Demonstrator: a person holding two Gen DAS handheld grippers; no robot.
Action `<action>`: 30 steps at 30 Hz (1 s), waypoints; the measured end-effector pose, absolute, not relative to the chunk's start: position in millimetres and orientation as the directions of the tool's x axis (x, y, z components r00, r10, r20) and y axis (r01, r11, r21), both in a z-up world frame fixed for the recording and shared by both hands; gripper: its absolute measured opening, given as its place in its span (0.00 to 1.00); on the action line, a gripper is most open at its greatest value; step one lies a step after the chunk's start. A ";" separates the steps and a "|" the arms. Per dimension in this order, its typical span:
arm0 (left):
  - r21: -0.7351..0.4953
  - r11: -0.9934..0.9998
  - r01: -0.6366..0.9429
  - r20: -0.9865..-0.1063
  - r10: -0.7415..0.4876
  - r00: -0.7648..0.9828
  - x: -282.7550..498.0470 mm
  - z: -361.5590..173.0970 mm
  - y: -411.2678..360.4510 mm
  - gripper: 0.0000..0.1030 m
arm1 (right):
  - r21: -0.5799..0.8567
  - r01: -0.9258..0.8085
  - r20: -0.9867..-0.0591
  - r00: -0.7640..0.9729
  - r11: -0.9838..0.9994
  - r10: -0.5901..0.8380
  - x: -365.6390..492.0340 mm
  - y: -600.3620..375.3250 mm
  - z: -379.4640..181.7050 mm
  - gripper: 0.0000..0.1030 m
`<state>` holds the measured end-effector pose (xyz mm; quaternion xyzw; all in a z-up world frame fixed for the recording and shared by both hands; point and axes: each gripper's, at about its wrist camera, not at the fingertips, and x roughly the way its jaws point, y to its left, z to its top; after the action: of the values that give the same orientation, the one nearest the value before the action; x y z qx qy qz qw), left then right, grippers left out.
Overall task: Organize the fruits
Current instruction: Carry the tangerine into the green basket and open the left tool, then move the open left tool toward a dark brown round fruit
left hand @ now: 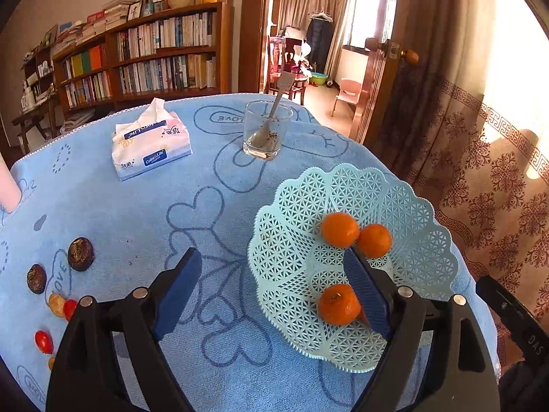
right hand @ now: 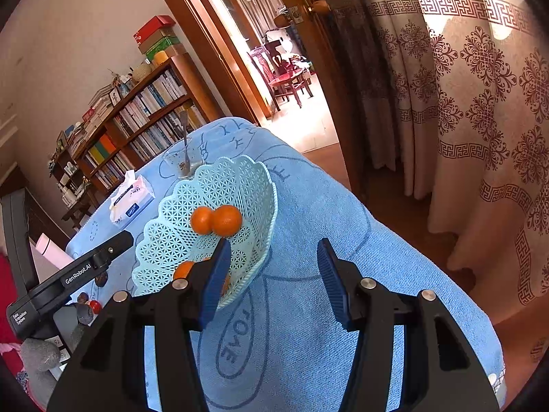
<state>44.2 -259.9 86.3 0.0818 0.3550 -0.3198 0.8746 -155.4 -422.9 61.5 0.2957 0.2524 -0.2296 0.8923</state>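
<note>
A pale green lattice basket (left hand: 411,199) sits on the blue cloth at right and holds three tangerines (left hand: 339,229). It also shows in the right wrist view (right hand: 178,226) with two tangerines (right hand: 226,219) clear and one partly hidden. My left gripper (left hand: 274,267) is open and empty, its right finger over the basket. Two dark round fruits (left hand: 81,254) and small red (left hand: 44,341) and yellow fruits (left hand: 56,304) lie on the cloth at far left. My right gripper (right hand: 272,254) is open and empty, just right of the basket.
A tissue pack (left hand: 151,144) and a glass with a spoon (left hand: 266,130) stand farther back on the table. A pink-white tube (left hand: 8,185) lies at the left edge. The table edge drops off at right beside a curtain (left hand: 497,158). Bookshelves stand behind.
</note>
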 end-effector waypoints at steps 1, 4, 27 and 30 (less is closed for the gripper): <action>-0.085 0.789 0.608 -0.674 -0.495 0.548 45.5 86.2 -255.9 0.82 | 0.410 0.554 -0.587 0.769 0.725 -0.256 -153.9 -420.6 61.6 0.52; -0.088 0.805 0.587 -0.672 -0.483 0.561 48.3 86.3 -244.6 0.83 | 0.406 0.541 -0.587 0.772 0.737 -0.243 -150.0 -413.2 61.2 0.52; -0.127 0.912 0.390 -0.672 -0.368 0.642 87.3 87.3 -138.4 0.86 | 0.343 0.428 -0.601 0.784 0.836 -0.155 -110.5 -355.0 68.3 0.57; -0.136 0.930 0.341 -0.671 -0.340 0.659 97.2 88.2 -116.0 0.86 | 0.337 0.410 -0.604 0.785 0.847 -0.140 -104.2 -346.7 68.7 0.57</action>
<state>97.2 -116.0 88.2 0.0011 0.3684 -0.1869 0.9107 -104.2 -346.7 68.7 0.2320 0.2918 -0.1501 0.9157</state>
